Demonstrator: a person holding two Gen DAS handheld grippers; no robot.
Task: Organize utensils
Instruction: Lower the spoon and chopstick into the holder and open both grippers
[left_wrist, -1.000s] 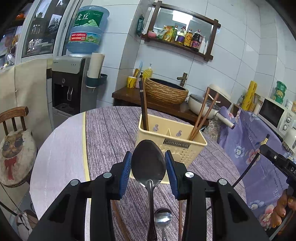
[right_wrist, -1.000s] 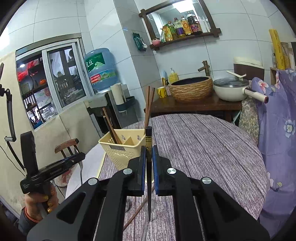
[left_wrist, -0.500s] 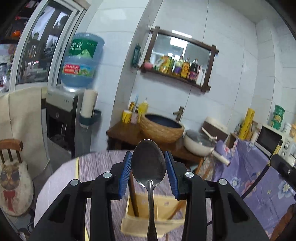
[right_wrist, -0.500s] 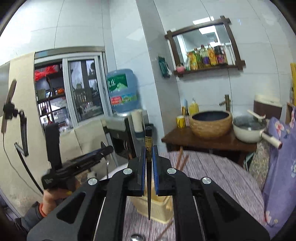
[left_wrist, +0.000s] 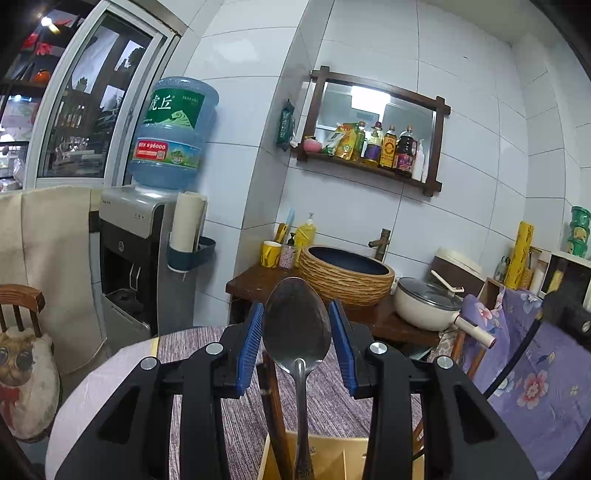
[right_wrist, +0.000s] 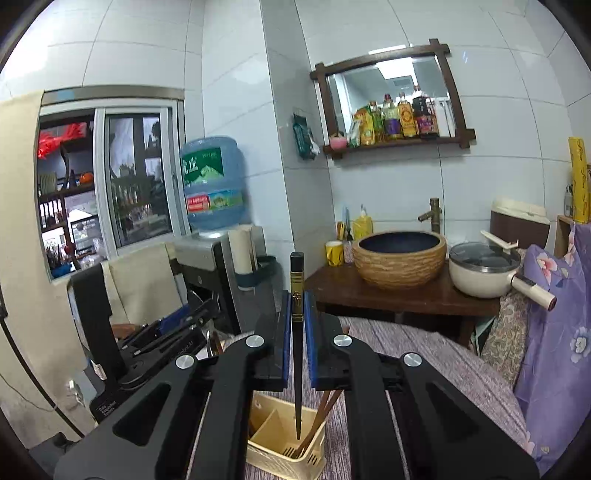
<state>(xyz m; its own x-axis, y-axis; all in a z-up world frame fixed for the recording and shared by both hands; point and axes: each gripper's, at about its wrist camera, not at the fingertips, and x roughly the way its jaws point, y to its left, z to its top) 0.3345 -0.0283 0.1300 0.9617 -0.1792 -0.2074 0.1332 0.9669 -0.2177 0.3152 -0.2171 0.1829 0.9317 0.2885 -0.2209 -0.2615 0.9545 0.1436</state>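
A metal spoon (left_wrist: 296, 325) stands bowl-up in my left gripper (left_wrist: 296, 347), whose blue pads (left_wrist: 251, 347) press on the bowl's edges. Its handle hangs down over the yellow utensil holder (left_wrist: 332, 458) at the bottom edge, beside a dark chopstick (left_wrist: 275, 406) that stands in the holder. My right gripper (right_wrist: 297, 332) is shut on a black chopstick (right_wrist: 296, 280) with a gold band. Its thin tip points down over the yellow utensil holder (right_wrist: 273, 443), near the brown chopsticks (right_wrist: 321, 410). The left gripper (right_wrist: 170, 332) shows at the left of the right wrist view.
The holder stands on a round table with a purple striped cloth (right_wrist: 424, 354). Behind it a wooden side table carries a woven basin (left_wrist: 345, 273) and a white pot (left_wrist: 428, 306). A water dispenser (left_wrist: 140, 258) and a chair (left_wrist: 22, 332) are at left, purple floral cloth (left_wrist: 535, 387) at right.
Both grippers rose and tipped upward with the spoon and chopstick still held. The holder sank to the bottom of both views, and the spoon on the table left the view.
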